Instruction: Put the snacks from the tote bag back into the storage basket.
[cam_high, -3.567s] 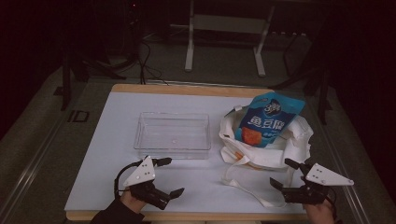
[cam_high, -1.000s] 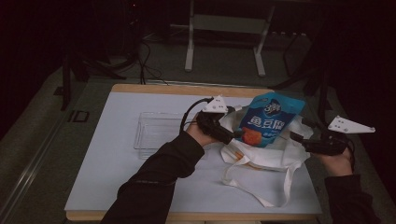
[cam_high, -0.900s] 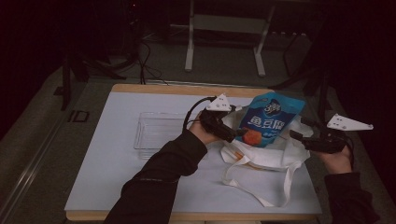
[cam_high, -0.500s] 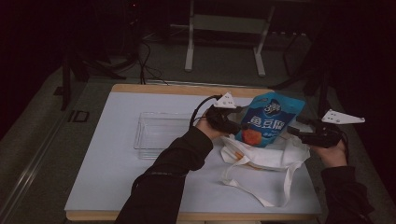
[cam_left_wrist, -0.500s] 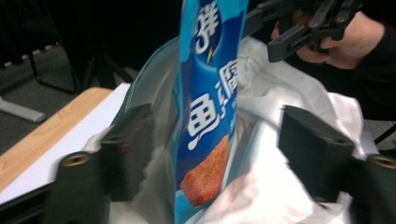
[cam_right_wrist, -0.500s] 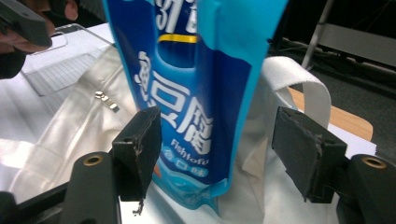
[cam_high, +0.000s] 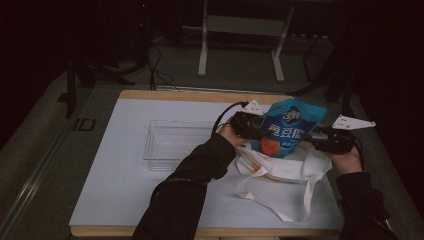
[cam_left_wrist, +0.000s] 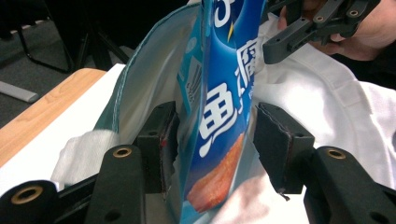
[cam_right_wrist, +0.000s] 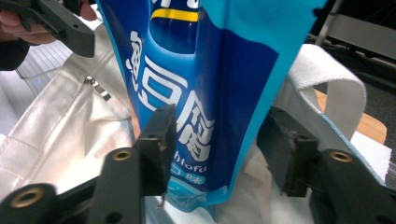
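Both pairs of jaws have just been closing in on the blue snack bag (cam_high: 286, 128), one from each side. Seen from the left gripper (cam_left_wrist: 212, 154), its own jaws straddle the bag's lower edge: the left pad lies against the foil, while the right pad is a little way off it, so this is not a firm pinch. The right gripper (cam_right_wrist: 215, 144) is much the same, with one pad on the printed face and the other clear of the bag's edge, the jaws partly open around it. The bag stands upright out of the mouth of a white cloth tote (cam_high: 280, 167) that lies crumpled on the right half of the table (cam_high: 115, 190), its straps trailing toward the near edge. To the left of the tote, near the middle of the table, sits a clear plastic tray (cam_high: 175, 142). The person's dark sleeves come in from the near side.
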